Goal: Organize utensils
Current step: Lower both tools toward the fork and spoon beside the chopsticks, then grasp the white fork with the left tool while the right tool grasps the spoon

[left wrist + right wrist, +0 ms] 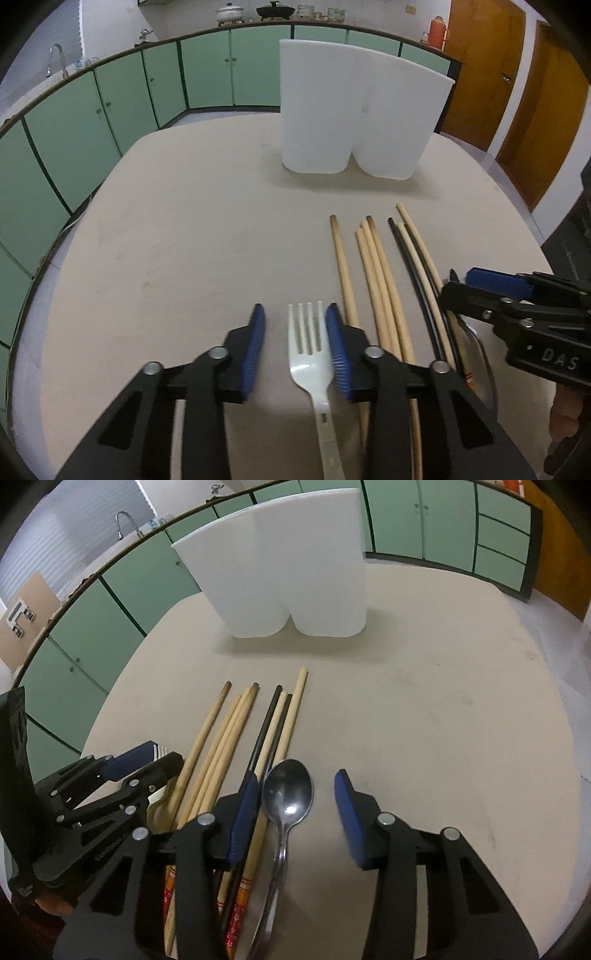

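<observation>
Left gripper (295, 343) open around white fork (309, 350), nothing held. Right gripper (297, 808) open around steel spoon (288, 794). Chopsticks (236, 731) between; holder (280, 576) 12 o'clock. Fork light, stiff; spoon slippery, pinch neck.

Each gripper (295, 343) (295, 808) is black with blue ridged pads (256, 350), round silver screws and white letters.
</observation>
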Demonstrator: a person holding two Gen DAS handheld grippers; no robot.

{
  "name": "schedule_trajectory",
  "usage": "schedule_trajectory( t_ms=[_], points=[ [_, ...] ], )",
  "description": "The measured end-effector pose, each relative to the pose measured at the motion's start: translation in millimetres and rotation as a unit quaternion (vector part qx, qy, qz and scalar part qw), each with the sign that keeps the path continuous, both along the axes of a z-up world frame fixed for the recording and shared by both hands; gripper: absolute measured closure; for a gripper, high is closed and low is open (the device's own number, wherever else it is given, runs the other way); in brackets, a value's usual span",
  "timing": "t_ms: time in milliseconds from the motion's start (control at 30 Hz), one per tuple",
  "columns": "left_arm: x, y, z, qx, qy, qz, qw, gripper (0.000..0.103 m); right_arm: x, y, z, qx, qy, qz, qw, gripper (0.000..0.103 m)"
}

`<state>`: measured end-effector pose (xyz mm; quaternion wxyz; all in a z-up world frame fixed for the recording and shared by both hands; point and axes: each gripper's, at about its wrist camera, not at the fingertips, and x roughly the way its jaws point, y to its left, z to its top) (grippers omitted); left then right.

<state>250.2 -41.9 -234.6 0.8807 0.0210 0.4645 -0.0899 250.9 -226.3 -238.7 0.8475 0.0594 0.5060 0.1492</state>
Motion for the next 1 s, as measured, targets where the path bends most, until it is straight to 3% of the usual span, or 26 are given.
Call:
schedule_trajectory(
  t_ms=[200,400,633,1000],
  points=[
    [-3,0,1,-0.006,-0.003,-0.006,1.0000,0.083,3,4,0,-0.008,-0.001,0.010,1.000,0.075],
    [-10,7,4,-0.017,-0.014,-0.012,0.9997,0.083,0,-2,1,0.002,-0.004,0.003,1.000,0.075],
    [-33,22,35,-0.036,-0.101,-0.014,0.9942,0.083,-22,-24,39,0.051,-0.076,-0.019,0.996,0.076],
    [-37,30,79,-0.069,-0.190,-0.010,0.9794,0.084,-16,-28,85,0.016,-0.162,-0.025,0.986,0.076]
  ],
)
